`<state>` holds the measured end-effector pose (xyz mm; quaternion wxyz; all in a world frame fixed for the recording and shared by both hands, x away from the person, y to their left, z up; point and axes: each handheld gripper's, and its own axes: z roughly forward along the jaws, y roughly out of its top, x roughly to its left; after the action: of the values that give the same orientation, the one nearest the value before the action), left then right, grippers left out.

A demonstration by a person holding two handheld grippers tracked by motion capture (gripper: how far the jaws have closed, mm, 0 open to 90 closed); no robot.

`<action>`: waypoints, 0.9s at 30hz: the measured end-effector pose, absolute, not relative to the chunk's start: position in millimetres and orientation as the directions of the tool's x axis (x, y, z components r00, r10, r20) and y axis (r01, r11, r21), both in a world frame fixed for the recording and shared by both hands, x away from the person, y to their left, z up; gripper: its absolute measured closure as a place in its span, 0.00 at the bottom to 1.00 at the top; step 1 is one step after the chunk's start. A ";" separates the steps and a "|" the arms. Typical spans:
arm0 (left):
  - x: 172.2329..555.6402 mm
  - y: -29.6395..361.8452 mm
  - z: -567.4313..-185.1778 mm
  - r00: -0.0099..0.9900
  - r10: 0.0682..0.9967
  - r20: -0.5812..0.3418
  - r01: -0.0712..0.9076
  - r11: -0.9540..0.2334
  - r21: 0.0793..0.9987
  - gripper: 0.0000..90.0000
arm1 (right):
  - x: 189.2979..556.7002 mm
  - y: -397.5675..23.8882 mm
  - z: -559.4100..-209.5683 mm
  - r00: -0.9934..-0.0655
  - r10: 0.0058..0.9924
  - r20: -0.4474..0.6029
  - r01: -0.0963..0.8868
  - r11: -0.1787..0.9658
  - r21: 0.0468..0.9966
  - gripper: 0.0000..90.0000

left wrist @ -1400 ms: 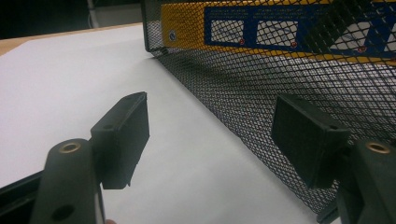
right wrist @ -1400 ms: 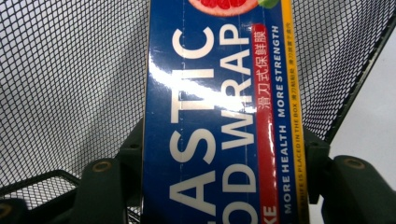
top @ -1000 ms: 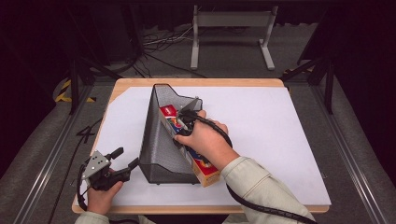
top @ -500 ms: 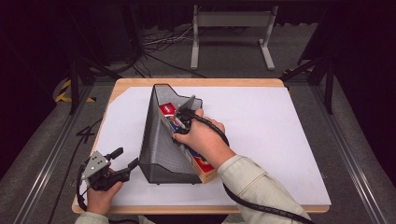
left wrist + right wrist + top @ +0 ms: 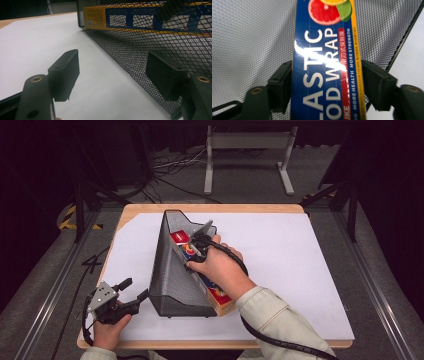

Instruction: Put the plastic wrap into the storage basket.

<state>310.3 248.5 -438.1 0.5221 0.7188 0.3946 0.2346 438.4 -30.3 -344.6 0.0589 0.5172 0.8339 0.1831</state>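
Observation:
A black mesh file holder (image 5: 170,270) lies on its side on the white table top (image 5: 300,270). Inside it lies a long blue and yellow plastic wrap box (image 5: 220,297), whose near end sticks out of the holder's mouth. My right gripper (image 5: 197,242) reaches into the holder over the box. Its jaws have just been opening. In the right gripper view the box (image 5: 324,62) lies between the two pads (image 5: 282,80), which flank its edges without pressing. My left gripper (image 5: 136,288) stands open by the holder's near left corner, its mesh wall (image 5: 140,45) beside the right pad.
The table's wooden rim (image 5: 210,209) shows at the far edge. A grey metal stand (image 5: 247,150) and cables lie on the floor beyond. A wide stretch of white table lies right of the holder.

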 end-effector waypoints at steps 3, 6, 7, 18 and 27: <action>310.6 248.3 -438.4 0.580 0.811 -0.076 0.326 -0.146 0.934 0.31 | 435.9 -35.6 -334.0 -0.483 0.871 0.090 0.812 0.407 0.419 0.30; 310.3 248.4 -438.3 0.578 0.812 -0.077 0.323 -0.142 0.936 0.31 | 434.0 -40.2 -328.1 -0.506 0.857 0.095 0.785 0.413 0.461 0.29; 310.1 248.4 -438.3 0.577 0.813 -0.076 0.322 -0.141 0.936 0.31 | 433.2 -41.6 -326.2 -0.513 0.853 0.097 0.776 0.413 0.477 0.29; 309.0 248.7 -436.6 0.564 0.823 -0.071 0.306 -0.129 0.943 0.31 | 416.9 -62.5 -307.1 -0.617 0.774 0.139 0.617 0.367 0.696 0.29; 308.7 249.8 -436.4 0.562 0.823 -0.076 0.311 -0.126 0.942 0.31 | 410.4 -84.2 -297.7 -0.655 0.746 0.121 0.557 0.368 0.745 0.27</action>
<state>308.7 249.8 -436.4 0.5268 0.7097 0.3997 0.2430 410.4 -84.2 -297.7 0.1190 0.3981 0.8184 0.3970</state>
